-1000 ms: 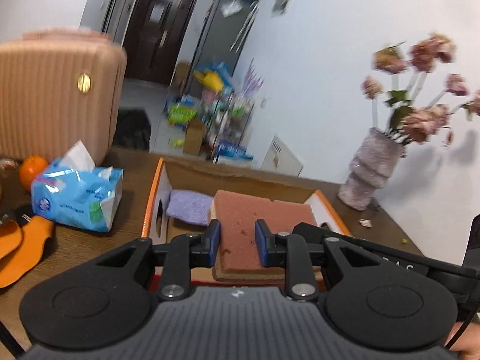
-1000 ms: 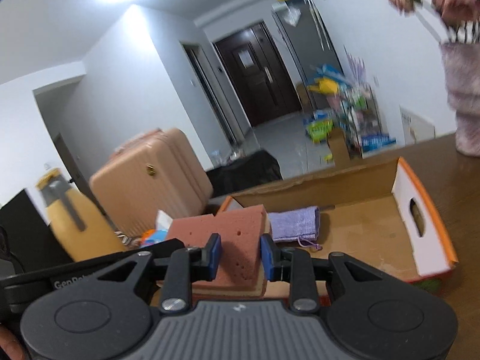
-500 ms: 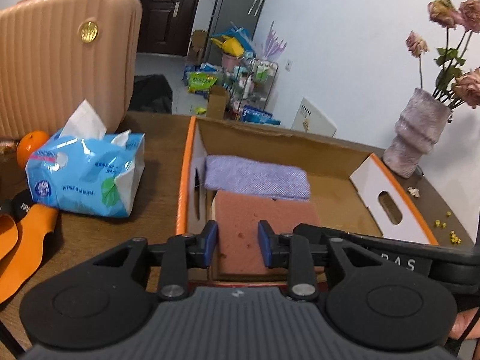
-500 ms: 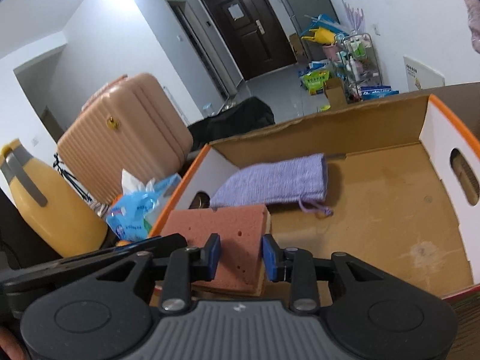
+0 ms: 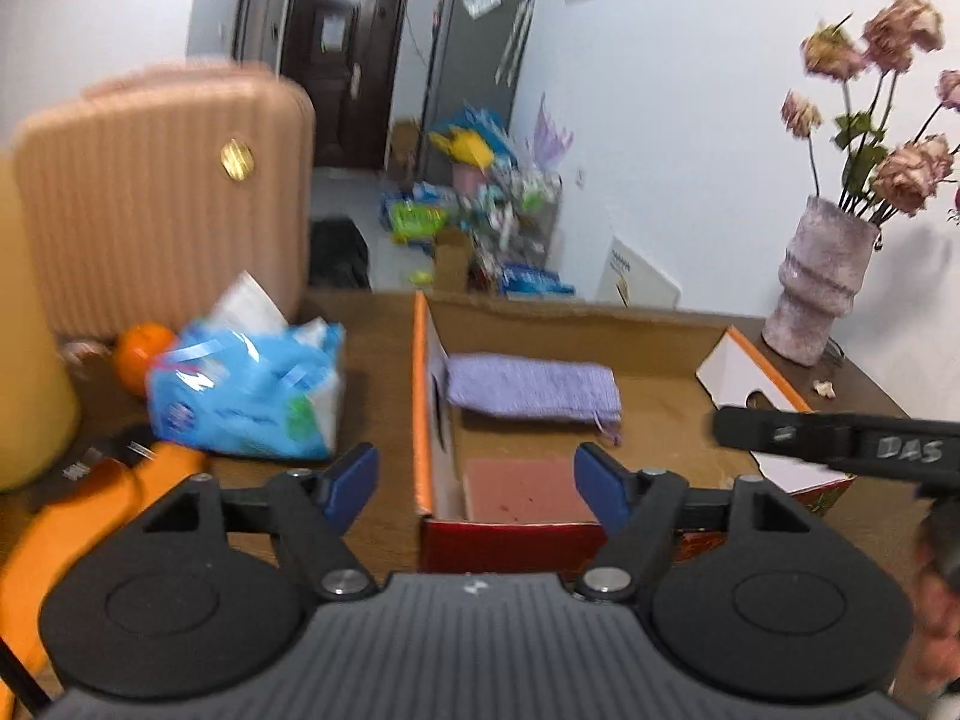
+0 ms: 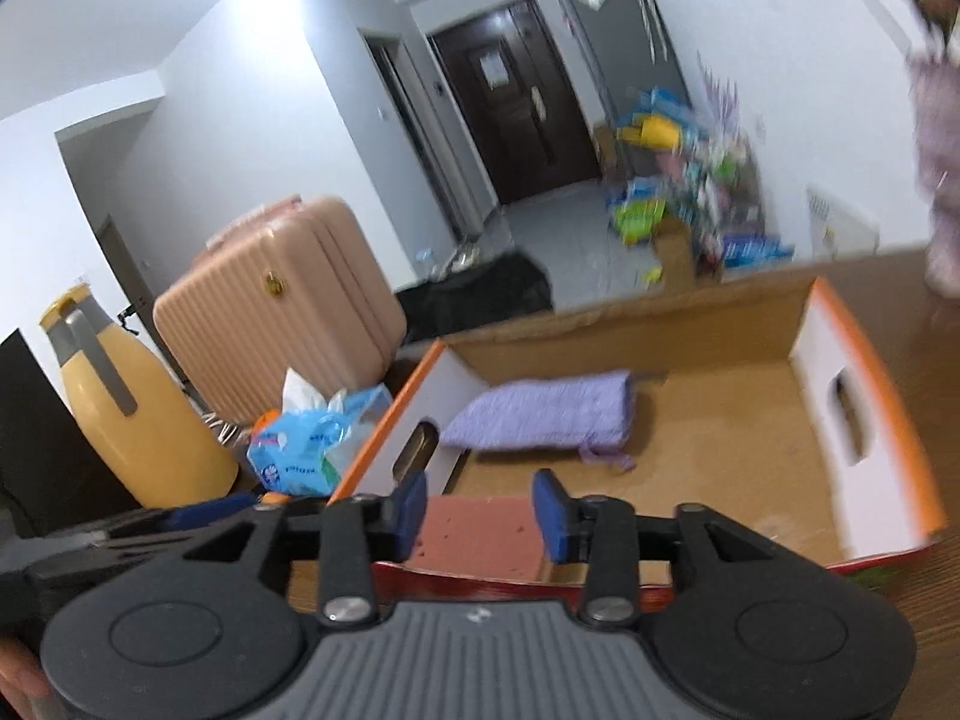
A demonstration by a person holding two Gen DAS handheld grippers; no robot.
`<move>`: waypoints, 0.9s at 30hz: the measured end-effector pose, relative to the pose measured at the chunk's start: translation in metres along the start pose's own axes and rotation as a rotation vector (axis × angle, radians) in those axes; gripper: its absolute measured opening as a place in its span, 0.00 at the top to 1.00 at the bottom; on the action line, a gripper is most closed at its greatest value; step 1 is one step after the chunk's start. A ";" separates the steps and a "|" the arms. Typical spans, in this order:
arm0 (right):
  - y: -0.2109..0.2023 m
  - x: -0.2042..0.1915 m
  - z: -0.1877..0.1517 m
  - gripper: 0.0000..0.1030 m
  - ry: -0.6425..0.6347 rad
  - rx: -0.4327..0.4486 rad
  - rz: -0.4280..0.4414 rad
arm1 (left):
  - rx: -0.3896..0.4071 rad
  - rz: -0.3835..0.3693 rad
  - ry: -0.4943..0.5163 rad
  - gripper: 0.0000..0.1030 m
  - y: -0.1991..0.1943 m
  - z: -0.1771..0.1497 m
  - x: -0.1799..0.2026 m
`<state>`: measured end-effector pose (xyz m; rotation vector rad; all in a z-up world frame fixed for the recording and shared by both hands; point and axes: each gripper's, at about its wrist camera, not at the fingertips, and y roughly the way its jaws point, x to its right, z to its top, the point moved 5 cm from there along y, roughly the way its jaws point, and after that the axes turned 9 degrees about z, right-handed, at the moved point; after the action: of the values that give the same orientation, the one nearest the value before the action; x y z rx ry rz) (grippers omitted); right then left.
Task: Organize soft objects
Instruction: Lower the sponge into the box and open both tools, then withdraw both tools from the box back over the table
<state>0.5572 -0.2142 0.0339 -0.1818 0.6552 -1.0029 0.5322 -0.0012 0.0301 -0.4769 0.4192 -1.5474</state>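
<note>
Left gripper [image 5: 474, 483] spread wide, jaws just been opening, nothing between the pads; it hangs over the near wall of the cardboard box [image 5: 429, 420]. Right gripper [image 6: 483, 510] also released, jaws just been opening, pads clear of the sponge. Red-brown sponge [image 5: 522, 489] lies flat on the box floor in the near-left corner. Purple cloth pouch [image 5: 531, 387] lies behind it, along the left wall toward the far side. Tissue pack [image 5: 252, 399] and an orange [image 5: 141, 354] sit on the tabletop left of the box; vase of flowers [image 5: 822, 282] at the far-right corner. Frames blurred.
</note>
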 end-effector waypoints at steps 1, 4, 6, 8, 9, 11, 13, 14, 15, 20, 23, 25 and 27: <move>-0.010 -0.002 0.001 0.47 -0.020 0.018 -0.013 | 0.025 0.011 0.001 0.23 -0.012 0.002 -0.002; -0.052 -0.008 0.003 0.33 -0.072 0.090 -0.058 | 0.115 0.040 0.008 0.10 -0.045 0.004 -0.004; -0.076 -0.012 0.004 0.17 -0.103 0.136 -0.081 | 0.181 0.063 0.025 0.04 -0.068 0.003 -0.003; -0.101 -0.017 0.000 0.09 -0.159 0.197 -0.121 | 0.232 0.071 0.041 0.00 -0.088 0.000 0.000; -0.113 -0.019 -0.003 0.09 -0.190 0.218 -0.147 | 0.253 0.068 0.048 0.00 -0.097 -0.003 0.001; -0.128 -0.023 -0.010 0.08 -0.238 0.231 -0.184 | 0.280 0.055 0.058 0.00 -0.114 -0.009 0.005; -0.142 -0.026 -0.018 0.08 -0.277 0.247 -0.222 | 0.290 0.053 0.064 0.00 -0.128 -0.013 0.010; -0.147 -0.027 -0.022 0.08 -0.284 0.254 -0.232 | 0.297 0.053 0.063 0.00 -0.134 -0.016 0.011; -0.154 -0.028 -0.025 0.08 -0.286 0.261 -0.236 | 0.306 0.050 0.061 0.00 -0.142 -0.018 0.013; -0.188 -0.039 -0.046 0.04 -0.290 0.303 -0.249 | 0.335 0.037 0.054 0.00 -0.177 -0.036 0.019; -0.205 -0.046 -0.067 0.03 -0.320 0.312 -0.250 | 0.341 0.015 0.054 0.00 -0.195 -0.054 0.021; -0.215 -0.052 -0.083 0.03 -0.349 0.310 -0.260 | 0.347 0.006 0.049 0.00 -0.207 -0.067 0.020; -0.225 -0.058 -0.099 0.02 -0.373 0.308 -0.264 | 0.349 -0.001 0.042 0.00 -0.221 -0.082 0.020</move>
<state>0.3153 -0.2734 0.0769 -0.1809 0.1332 -1.2692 0.3021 -0.0166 0.0812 -0.1740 0.1742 -1.5930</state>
